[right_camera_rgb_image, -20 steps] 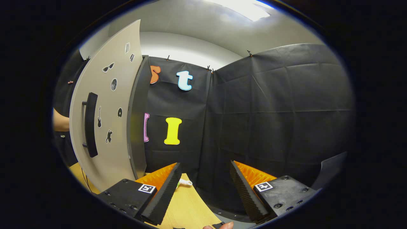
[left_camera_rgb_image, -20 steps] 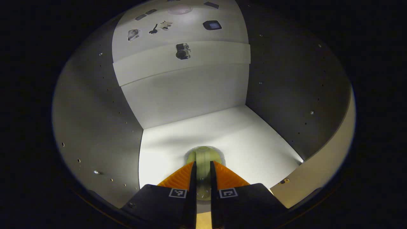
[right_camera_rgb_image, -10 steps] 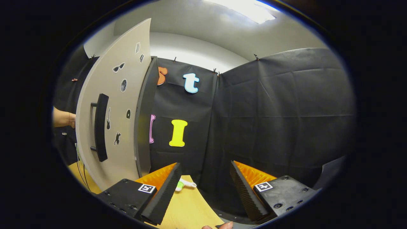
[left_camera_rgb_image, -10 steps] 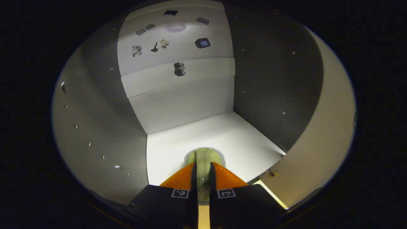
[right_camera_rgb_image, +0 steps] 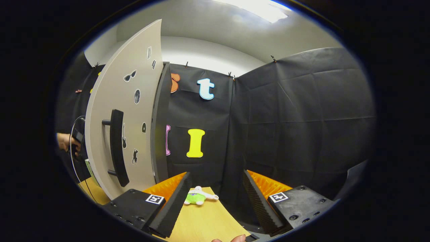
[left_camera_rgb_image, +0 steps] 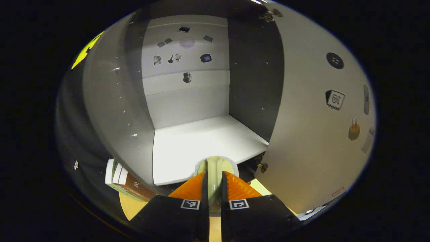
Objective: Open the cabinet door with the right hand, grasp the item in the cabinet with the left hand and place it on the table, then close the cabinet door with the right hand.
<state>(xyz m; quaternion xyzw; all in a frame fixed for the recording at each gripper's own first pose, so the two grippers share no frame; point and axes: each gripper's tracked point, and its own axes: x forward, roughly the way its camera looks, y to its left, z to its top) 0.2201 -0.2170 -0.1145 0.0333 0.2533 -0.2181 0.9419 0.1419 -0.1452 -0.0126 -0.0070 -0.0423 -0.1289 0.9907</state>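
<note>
Left gripper [left_camera_rgb_image: 214,183] is clamped on the pale green item [left_camera_rgb_image: 215,168], just off the cabinet shelf's [left_camera_rgb_image: 188,148] front edge; a loose pinch could drop it short of the table [right_camera_rgb_image: 205,222]. Right gripper [right_camera_rgb_image: 215,198] hangs with its jaws apart beside the open door [right_camera_rgb_image: 134,134]; its swing could clip the door.

The left gripper view is dim overall; the cabinet [left_camera_rgb_image: 188,101] has shadowed grey side walls, while its white floor catches the brightest light. The right gripper view is brighter, lit by a ceiling light [right_camera_rgb_image: 258,8] that glares at the top. Both pictures are sharp in the middle, with straight edges bowing strongly towards the rims.
</note>
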